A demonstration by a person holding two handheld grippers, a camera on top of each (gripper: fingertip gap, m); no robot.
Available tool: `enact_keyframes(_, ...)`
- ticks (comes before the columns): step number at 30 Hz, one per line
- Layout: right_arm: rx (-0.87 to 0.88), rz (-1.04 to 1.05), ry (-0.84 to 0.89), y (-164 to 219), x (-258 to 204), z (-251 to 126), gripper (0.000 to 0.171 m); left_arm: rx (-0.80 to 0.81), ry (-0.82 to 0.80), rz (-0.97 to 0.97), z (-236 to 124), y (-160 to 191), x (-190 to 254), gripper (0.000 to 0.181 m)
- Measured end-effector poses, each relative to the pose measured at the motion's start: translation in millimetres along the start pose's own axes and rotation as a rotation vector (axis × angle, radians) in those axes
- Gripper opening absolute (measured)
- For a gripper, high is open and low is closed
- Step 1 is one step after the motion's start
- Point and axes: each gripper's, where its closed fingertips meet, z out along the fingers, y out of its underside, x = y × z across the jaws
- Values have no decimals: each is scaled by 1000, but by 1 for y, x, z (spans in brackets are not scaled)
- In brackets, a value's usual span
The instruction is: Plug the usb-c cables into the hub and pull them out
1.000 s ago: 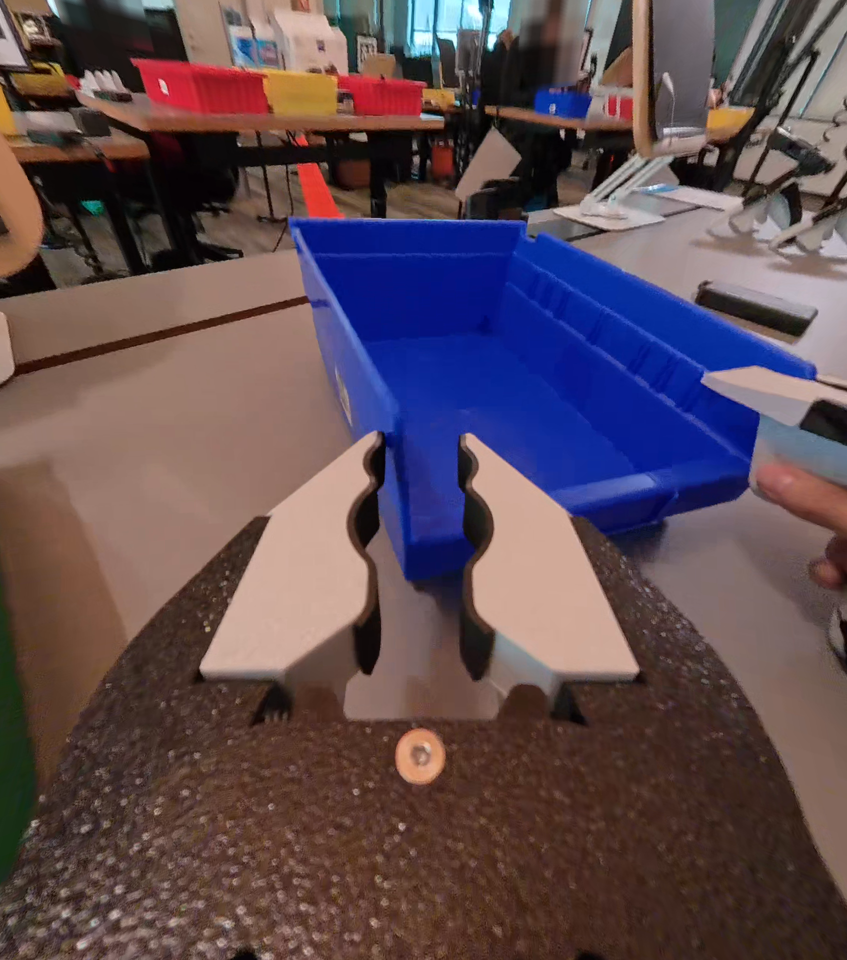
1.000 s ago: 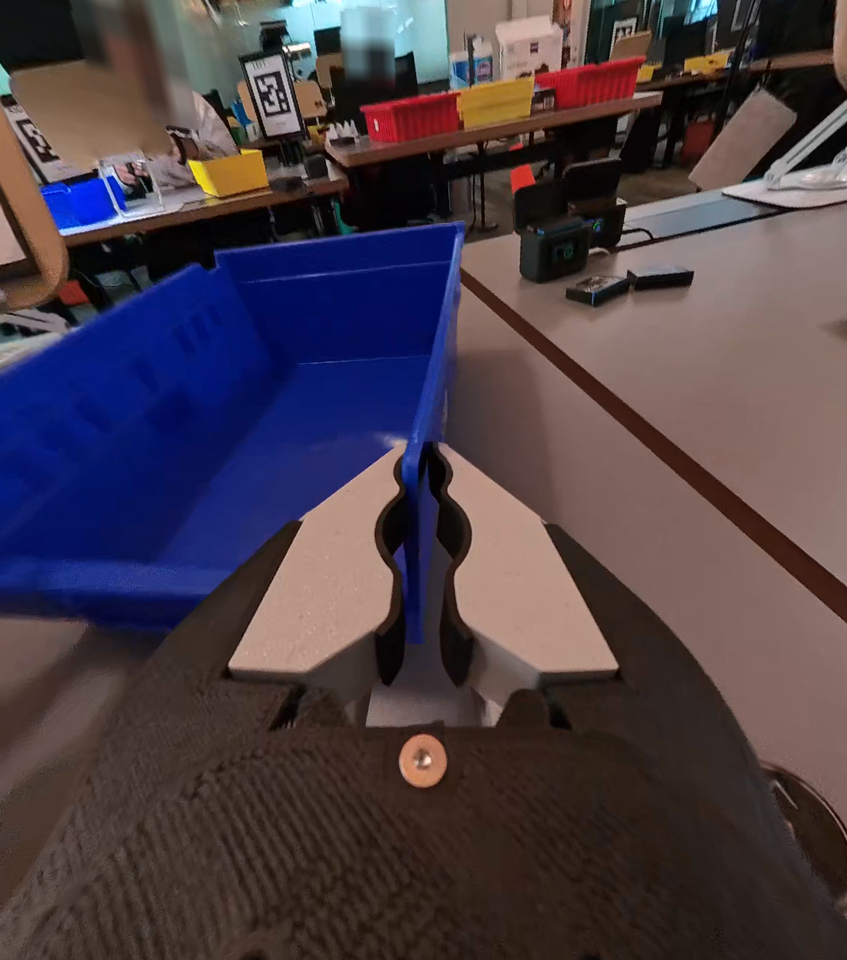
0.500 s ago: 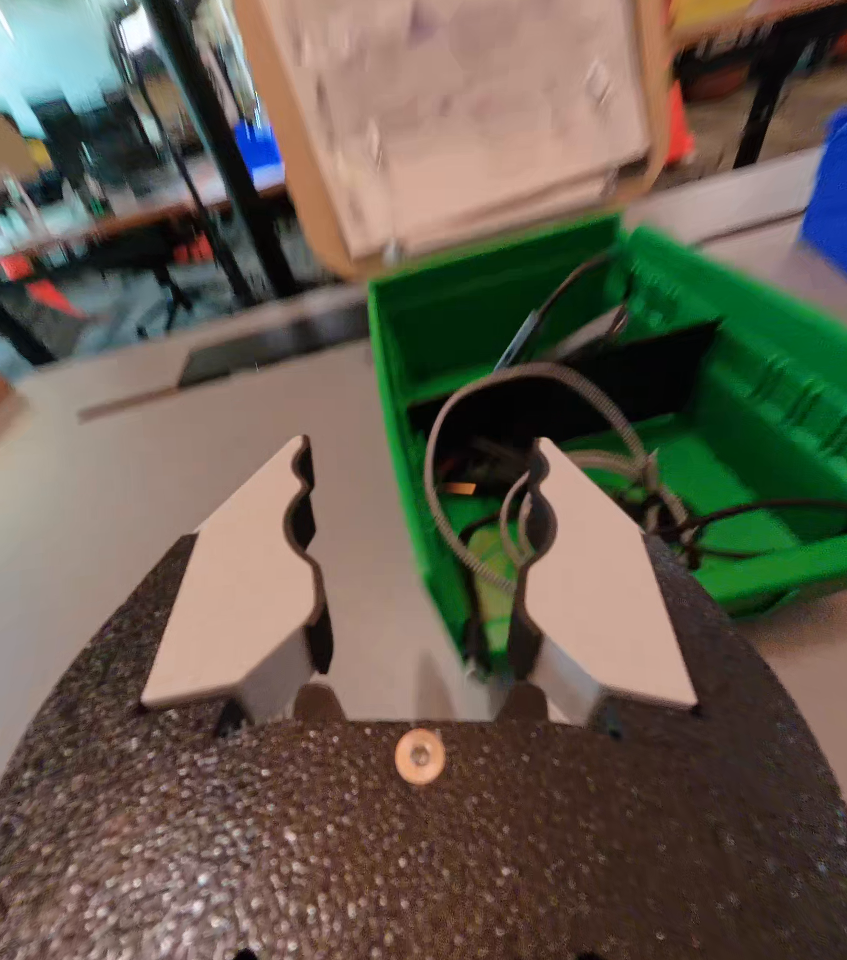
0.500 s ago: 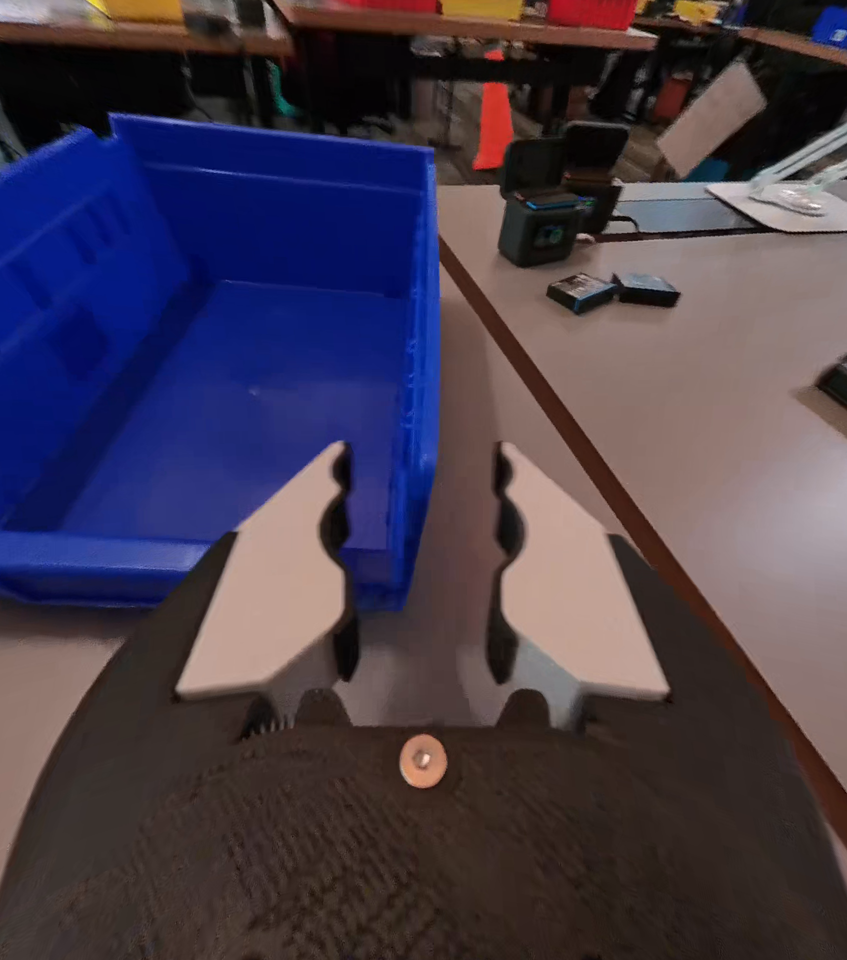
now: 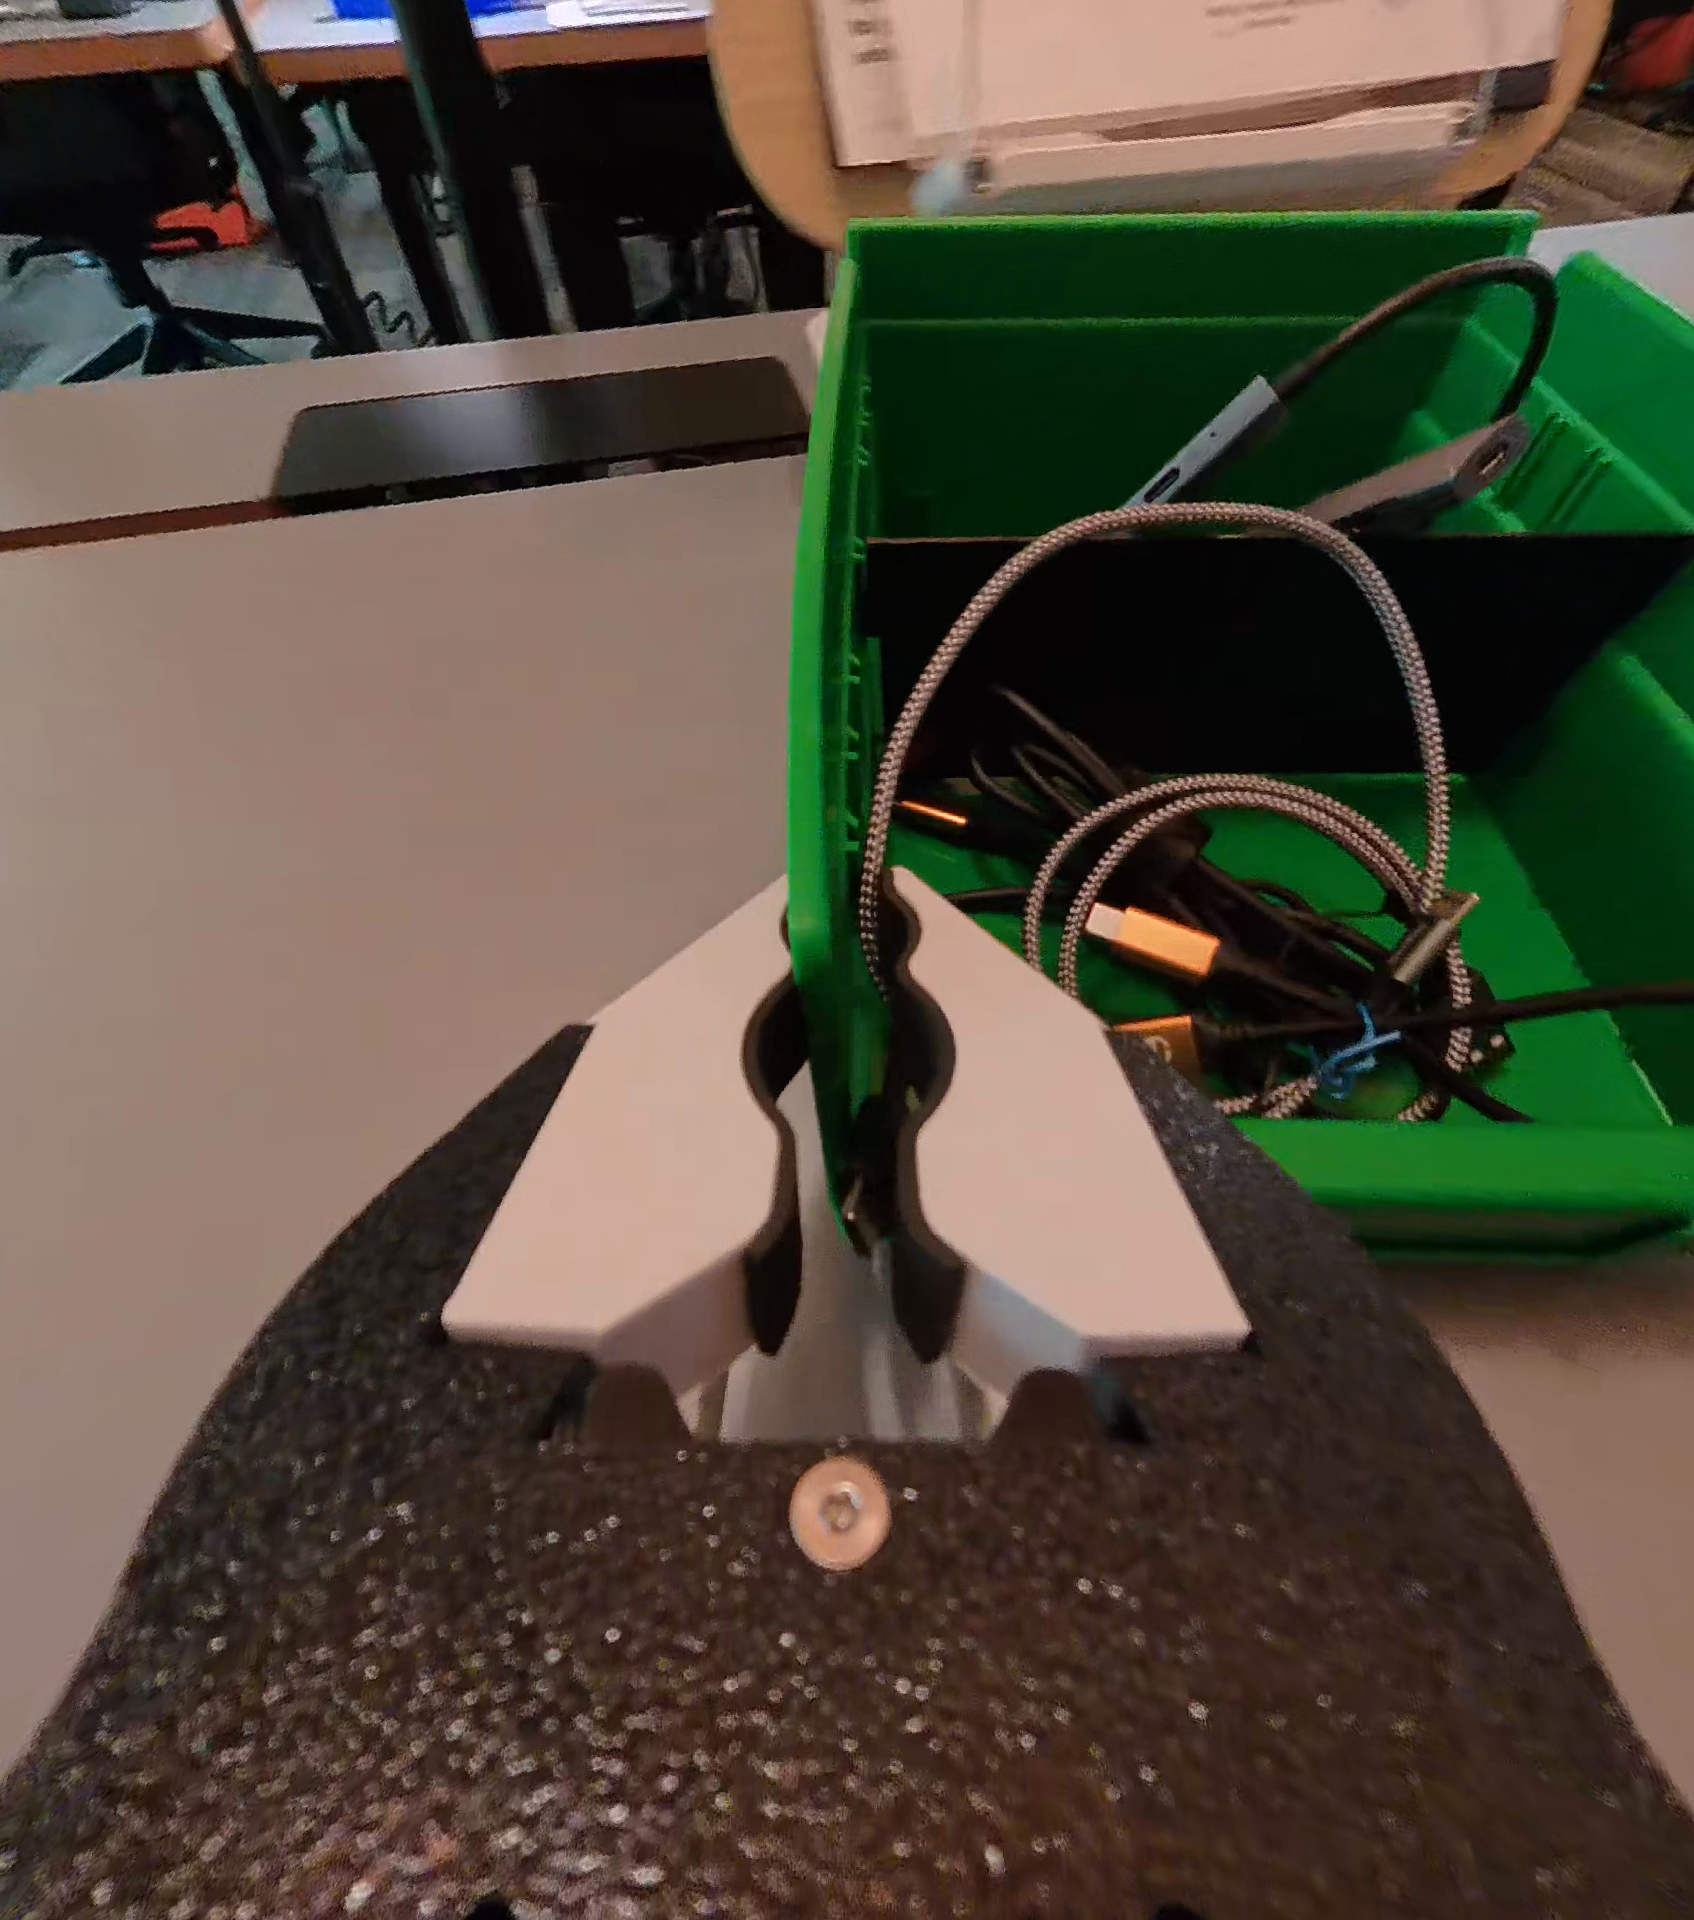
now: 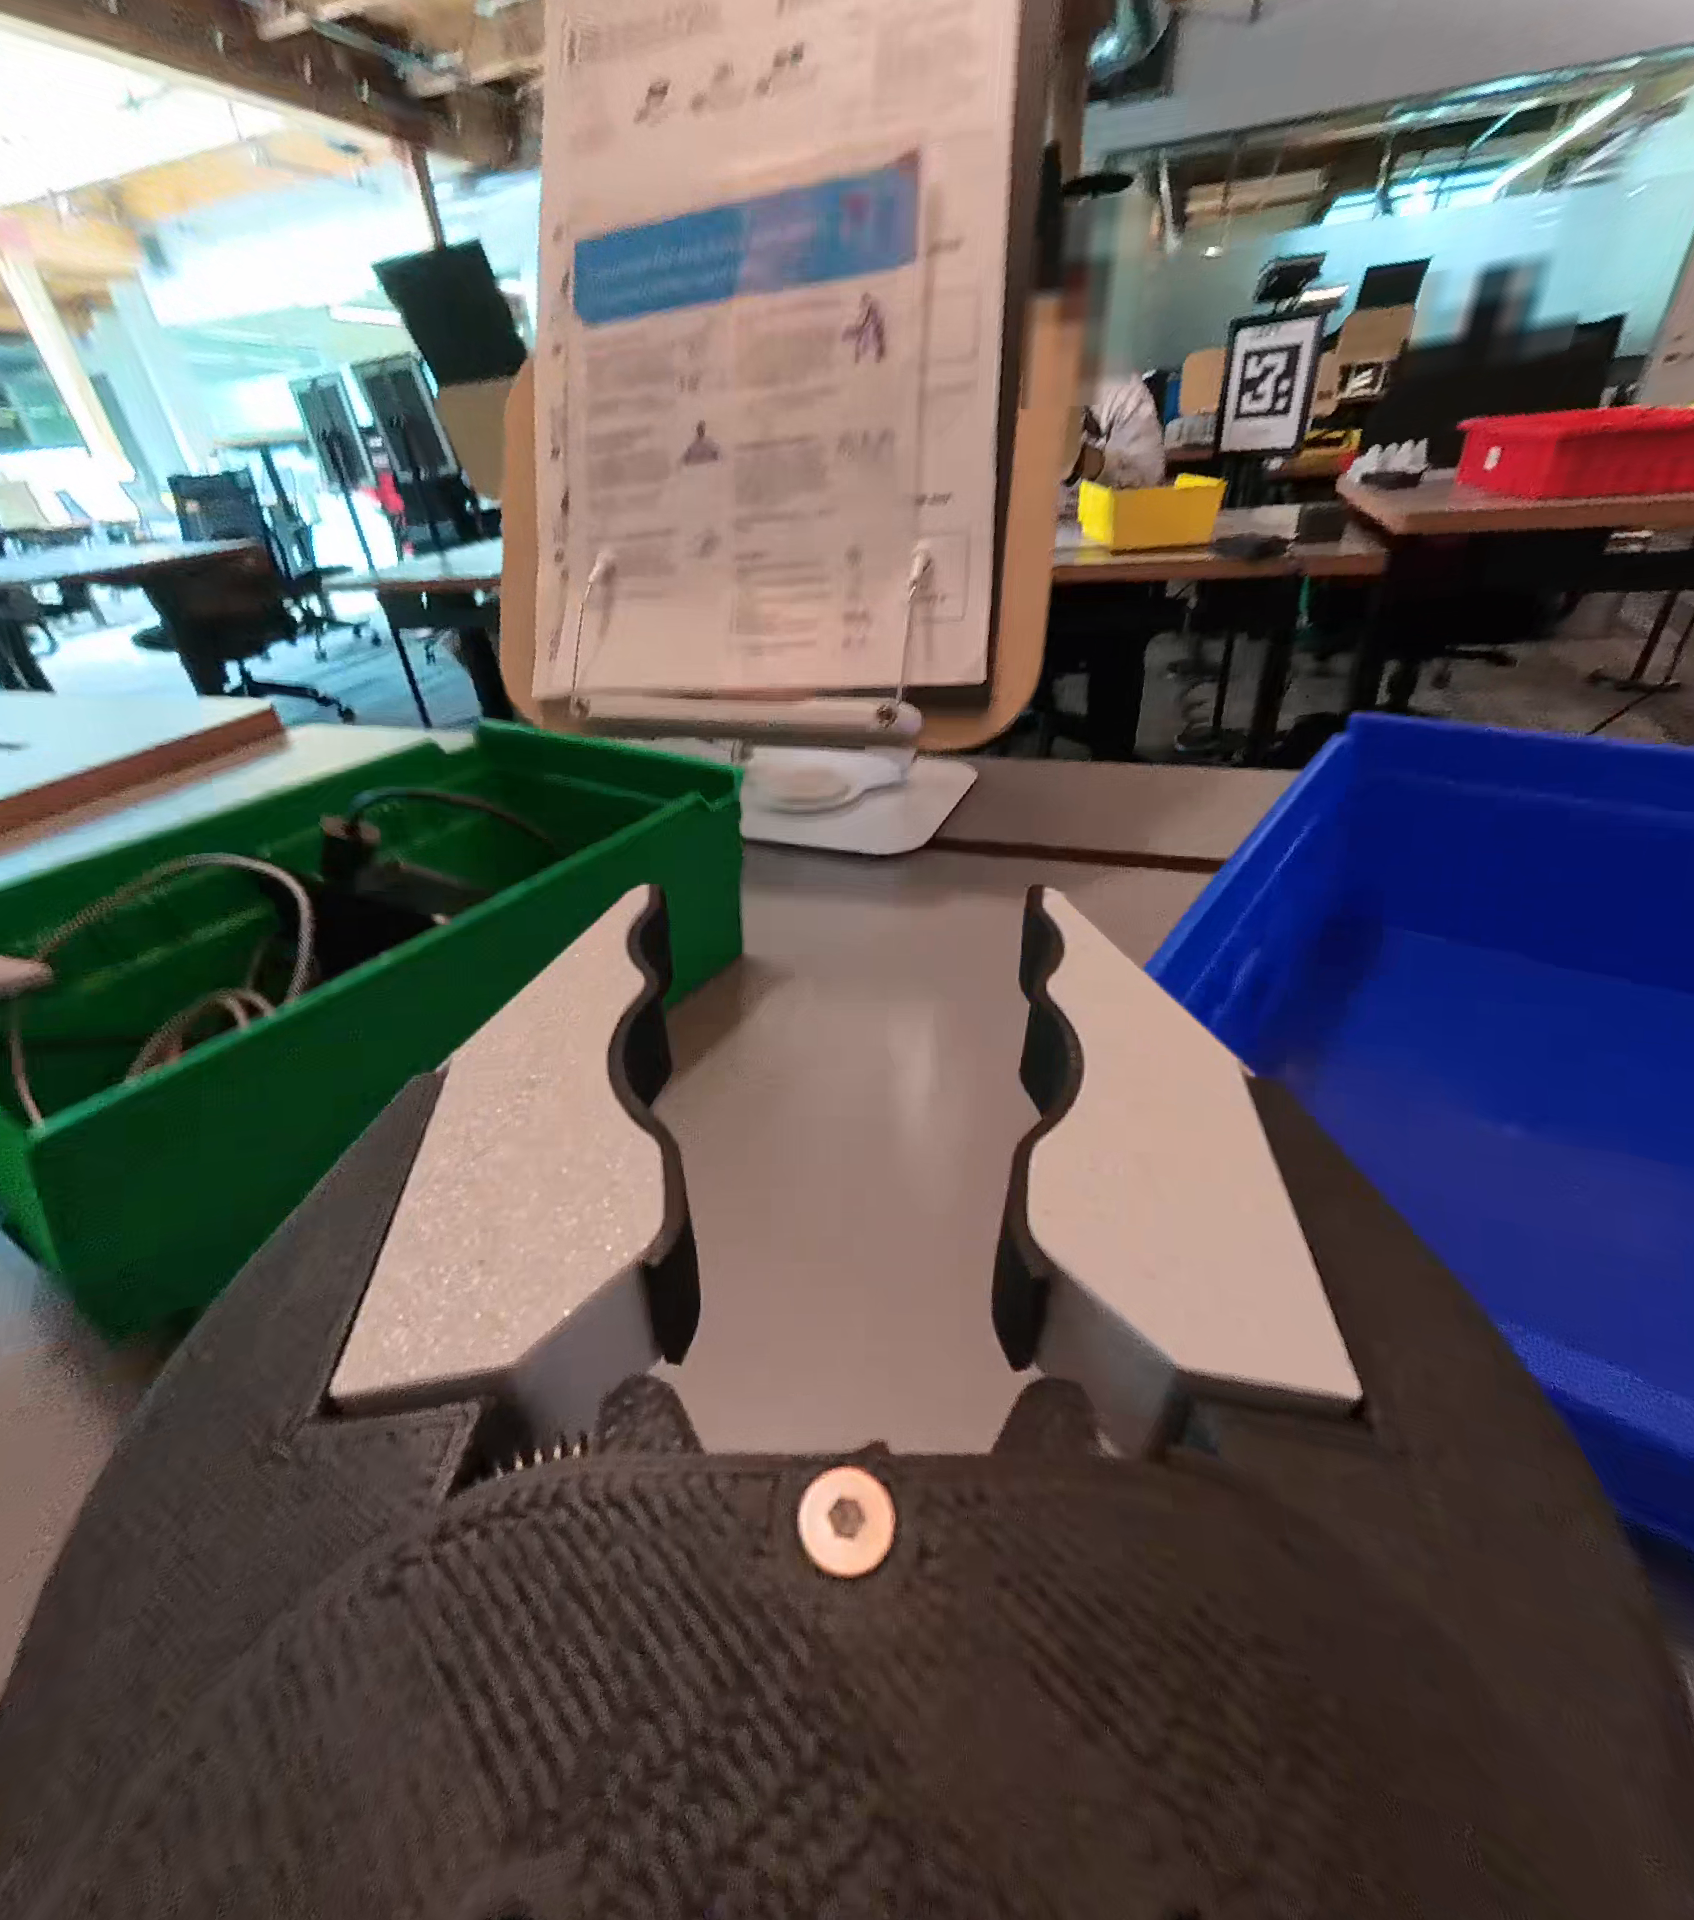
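Observation:
A green bin [image 5: 1445, 1174] holds a tangle of black and braided USB cables [image 5: 1238, 997] in its near part. Two grey hubs [image 5: 1217, 442] lean behind a black divider [image 5: 1238, 644]. My left gripper [image 5: 838, 904] is shut on the bin's left wall, and a braided cable [image 5: 1165, 514] runs down between the wall and the right finger. My right gripper [image 6: 843, 904] is open and empty, low over the bare table between the green bin [image 6: 386, 1070] and a blue bin [image 6: 1549, 1039].
The blue bin is empty and sits at the right. A document stand [image 6: 760, 416] with a sheet stands behind the green bin. A black panel [image 5: 531, 426] is set into the table at the far left. Bare table lies left of the green bin. The tips of one gripper are about 40 cm away from the tips of the other.
My left gripper swung from the blue bin to the green bin and closed on its left wall. My right gripper let go of the blue bin's wall, opened and turned left.

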Motion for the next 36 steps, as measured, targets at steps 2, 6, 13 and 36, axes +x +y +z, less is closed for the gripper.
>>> enact_keyframes(2,-23,-2,-29,10,-10,6,67,-2,-35,-29,-6,3,-31,7)
enact_keyframes(6,-63,0,-69,26,-18,14,65,5,-117,-53,-13,6,-98,6)
enact_keyframes(13,-95,-7,-85,34,-18,18,64,-117,-153,-91,-26,7,-190,21)
enact_keyframes(36,-120,-107,-163,35,-37,10,62,-340,5,582,82,-88,-93,7)
